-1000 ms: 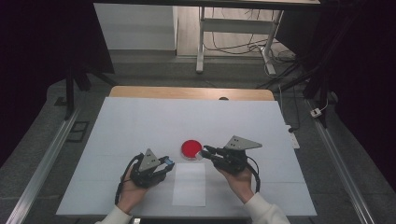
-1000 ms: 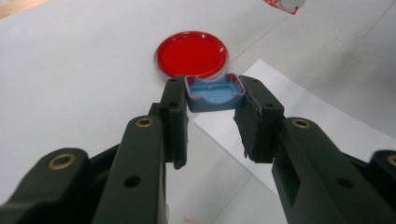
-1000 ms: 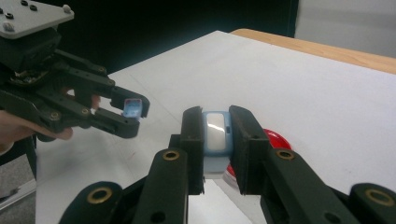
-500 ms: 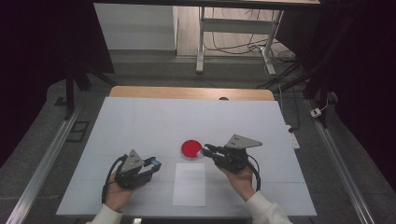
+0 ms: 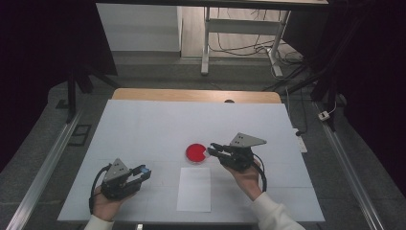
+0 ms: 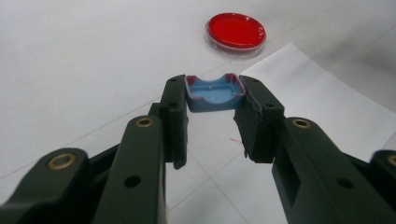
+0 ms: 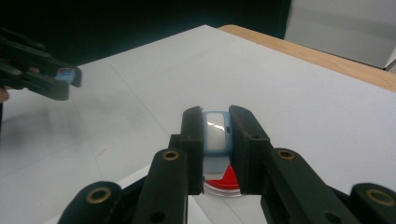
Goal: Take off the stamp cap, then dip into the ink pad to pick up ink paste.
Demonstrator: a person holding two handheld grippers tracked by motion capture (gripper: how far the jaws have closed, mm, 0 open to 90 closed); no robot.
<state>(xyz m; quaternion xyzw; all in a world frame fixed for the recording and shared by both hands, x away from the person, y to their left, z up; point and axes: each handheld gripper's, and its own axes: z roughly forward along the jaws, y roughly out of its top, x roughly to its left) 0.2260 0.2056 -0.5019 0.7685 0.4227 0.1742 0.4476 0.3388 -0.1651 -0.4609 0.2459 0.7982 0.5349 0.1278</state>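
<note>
near the table's front-left edge: left gripper [image 5: 142,173] clenched on a blue cap [image 6: 214,92], off the white sheet [image 5: 194,189]. right gripper [image 5: 211,151] grasping a blue-and-white piece [image 7: 216,130] over the red dish [image 5: 195,153]. no legible writing or labels.

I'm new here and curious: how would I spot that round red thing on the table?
Start at the big white table and find the blank white sheet of paper near the person's edge. Just beyond the paper's far end lies the red dish, shallow with a clear rim, at the tips of the right gripper. It is the table's one round, red thing.
</note>
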